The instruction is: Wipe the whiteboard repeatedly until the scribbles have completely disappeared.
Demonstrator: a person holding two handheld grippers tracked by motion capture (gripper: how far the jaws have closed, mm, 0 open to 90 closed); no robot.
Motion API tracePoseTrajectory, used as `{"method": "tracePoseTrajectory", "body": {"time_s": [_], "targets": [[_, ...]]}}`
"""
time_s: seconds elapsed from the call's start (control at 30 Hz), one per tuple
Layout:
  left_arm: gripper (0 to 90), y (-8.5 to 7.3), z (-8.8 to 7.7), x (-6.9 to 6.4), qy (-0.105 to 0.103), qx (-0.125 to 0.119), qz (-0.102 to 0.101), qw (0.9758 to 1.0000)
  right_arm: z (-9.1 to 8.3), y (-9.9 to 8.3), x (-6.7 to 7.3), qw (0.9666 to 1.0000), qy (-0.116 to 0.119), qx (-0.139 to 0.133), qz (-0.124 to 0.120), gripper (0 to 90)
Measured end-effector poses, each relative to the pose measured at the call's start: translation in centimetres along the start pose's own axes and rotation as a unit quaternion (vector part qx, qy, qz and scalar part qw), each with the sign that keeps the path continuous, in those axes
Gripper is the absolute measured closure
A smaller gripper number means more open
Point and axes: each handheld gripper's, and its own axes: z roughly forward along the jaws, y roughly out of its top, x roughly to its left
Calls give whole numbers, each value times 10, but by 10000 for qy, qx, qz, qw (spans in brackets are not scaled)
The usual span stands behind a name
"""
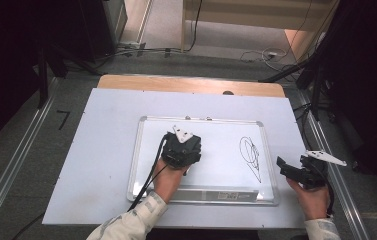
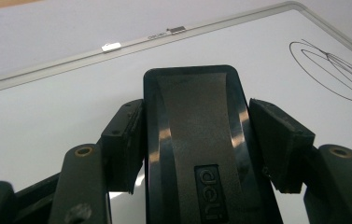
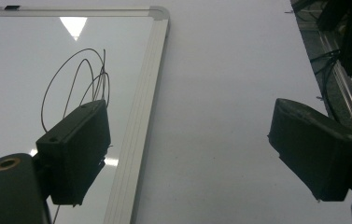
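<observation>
High view: whiteboard [image 1: 211, 187], flat glossy white panel with rounded corners and a thin silver frame, lies on a matte pale sheet [image 1: 101, 165] covering the counter [image 1: 191, 83], whose bare wood edge shows at the far side. Left gripper [image 1: 182, 150], blocky black with a grey three-cornered plate on top, sits over the board's left half. Thin black scribble [image 1: 251, 155] of looping ovals with a pointed tail is on the board's right half. Right gripper [image 1: 296, 170] is held over the sheet just off the board's right edge.

Left gripper view: jaws pinch a black eraser [image 2: 197, 140] from both sides. It's a rounded rectangular block with a glossy rim and a matte textured waisted centre, embossed logo near the bottom. Eraser is over the clean white surface, with the scribble off to its right (not touching). Frame has a small metal clip [image 2: 111, 46].

Right gripper view: jaws spread wide, nothing between them. Pads are chunky dull black blocks. One hangs over the board by the scribble, the other over the sheet; the ribbed silver frame runs between them.
</observation>
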Motion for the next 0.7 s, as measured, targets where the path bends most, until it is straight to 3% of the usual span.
{"method": "tracePoseTrajectory", "body": {"time_s": [0.7], "targets": [[390, 10, 18, -23, -141, 66, 67, 9999, 0, 0, -1, 10000, 11, -12, 10, 113]]}}
